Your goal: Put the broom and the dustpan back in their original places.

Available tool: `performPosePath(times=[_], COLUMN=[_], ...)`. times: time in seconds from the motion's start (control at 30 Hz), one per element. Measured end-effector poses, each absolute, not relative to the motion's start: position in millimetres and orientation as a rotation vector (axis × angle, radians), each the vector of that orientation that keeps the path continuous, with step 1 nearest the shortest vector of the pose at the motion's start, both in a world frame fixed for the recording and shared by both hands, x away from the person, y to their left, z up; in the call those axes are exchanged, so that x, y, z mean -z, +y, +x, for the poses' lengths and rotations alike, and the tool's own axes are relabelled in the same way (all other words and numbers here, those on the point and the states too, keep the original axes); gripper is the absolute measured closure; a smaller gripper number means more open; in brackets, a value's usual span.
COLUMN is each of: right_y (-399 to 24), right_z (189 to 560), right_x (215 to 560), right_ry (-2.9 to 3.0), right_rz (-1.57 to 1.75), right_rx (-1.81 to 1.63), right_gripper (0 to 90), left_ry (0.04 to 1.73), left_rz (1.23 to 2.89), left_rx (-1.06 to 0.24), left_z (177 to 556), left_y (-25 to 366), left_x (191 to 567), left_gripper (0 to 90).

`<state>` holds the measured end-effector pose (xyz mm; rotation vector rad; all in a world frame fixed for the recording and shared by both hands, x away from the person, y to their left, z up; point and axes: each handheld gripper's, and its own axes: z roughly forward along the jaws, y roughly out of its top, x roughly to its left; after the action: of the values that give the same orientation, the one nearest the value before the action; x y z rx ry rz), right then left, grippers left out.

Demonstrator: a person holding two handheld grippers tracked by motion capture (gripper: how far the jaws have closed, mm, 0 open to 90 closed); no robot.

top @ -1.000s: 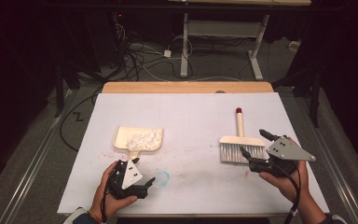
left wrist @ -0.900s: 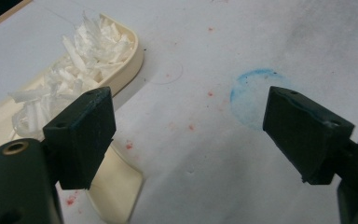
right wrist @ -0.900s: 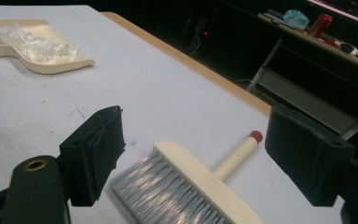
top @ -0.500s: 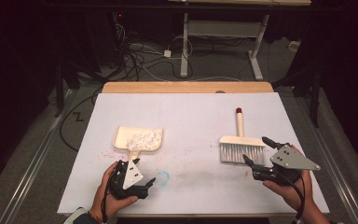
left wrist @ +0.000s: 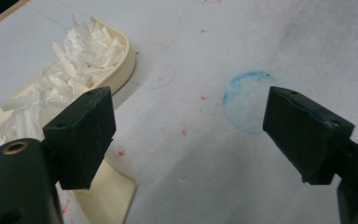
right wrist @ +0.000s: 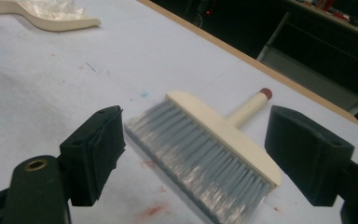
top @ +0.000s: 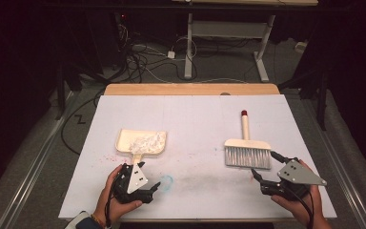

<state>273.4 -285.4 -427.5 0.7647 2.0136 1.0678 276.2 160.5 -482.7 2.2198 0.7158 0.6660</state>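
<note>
I have the right gripper point(top: 263, 172) low over the bench point(top: 195, 114) at about 5 o'clock in the high view, its jaws spread wide and holding nothing. The brush point(top: 247, 148) lies flat just beyond them, toward 11 o'clock from the gripper, near but not touching. Its grey bristles point(top: 248, 157) face me and its cream handle point(top: 244, 127) runs away toward 12 o'clock, ending in a dark red tip point(top: 243, 113). In the right gripper view the brush point(right wrist: 209, 144) sits between the two jaws but ahead of them, bristles nearest, handle pointing to about 1 o'clock.

My left gripper point(top: 148, 187) sits at about 7 o'clock on the bench, jaws also wide apart and empty. The dustpan point(top: 141, 142) lies just beyond it, toward 12 o'clock, its short handle point(top: 136, 160) pointing back at my hand point(top: 116, 191), and a heap of white shreds point(top: 143, 141) rests in it. In the left gripper view the dustpan point(left wrist: 116, 70) is off at 10 o'clock, its handle passing under the left jaw, whether touching I cannot tell. A faint blue ring point(left wrist: 249, 100) is marked on the white sheet between the jaws, and small red flecks point(left wrist: 184, 132) dot the sheet around it.

I can read no brand, label or writing on the brush, the dustpan or the sheet.
</note>
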Motion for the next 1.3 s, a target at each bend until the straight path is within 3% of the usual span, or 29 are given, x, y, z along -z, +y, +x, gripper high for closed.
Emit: performPosePath(times=[0.57, 1.3], right_y=[-312, -308], right_z=[261, 256], right_x=[458, 454], right_ry=[2.014, 2.011], right_rz=[0.827, 0.803], right_rx=[-1.058, -1.061], right_gripper=[20.3, 20.3], left_ry=[0.700, 0.687], left_rz=[2.233, 2.252], left_rx=[-0.708, -0.705], left_z=[270, 271], left_y=[158, 156], left_x=[482, 483], left_gripper=[16.1, 16.1])
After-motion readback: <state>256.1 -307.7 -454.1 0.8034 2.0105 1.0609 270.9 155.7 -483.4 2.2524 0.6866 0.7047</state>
